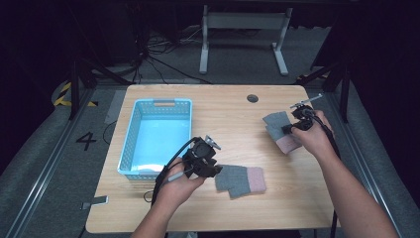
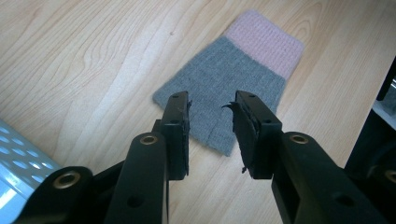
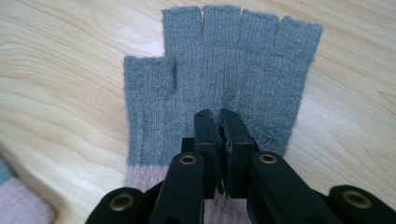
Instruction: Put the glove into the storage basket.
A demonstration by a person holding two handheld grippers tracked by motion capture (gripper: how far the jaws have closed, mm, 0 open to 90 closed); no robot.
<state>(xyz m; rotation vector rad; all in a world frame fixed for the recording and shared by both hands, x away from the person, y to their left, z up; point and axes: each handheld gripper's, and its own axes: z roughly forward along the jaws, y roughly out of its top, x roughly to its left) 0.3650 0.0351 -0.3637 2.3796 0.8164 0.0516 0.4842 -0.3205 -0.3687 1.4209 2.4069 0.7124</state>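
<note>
Grey knitted fingerless glove with a pink cuff (image 3: 224, 74) lies flat at the right of the wooden table (image 1: 233, 124), its palm fabric pinched between the closed jaws of the right claw (image 3: 219, 116). Nearer the person, a second matching glove (image 2: 229, 88) lies beneath the left claw (image 2: 211, 100), whose jaws stand apart above it. Beside it sits a light-blue plastic basket (image 1: 130, 134).

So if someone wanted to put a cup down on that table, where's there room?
The far middle of the table, between the blue basket and the far glove, is bare. So is the near right corner, past the near glove. It is crowded around the left gripper and right gripper.
</note>
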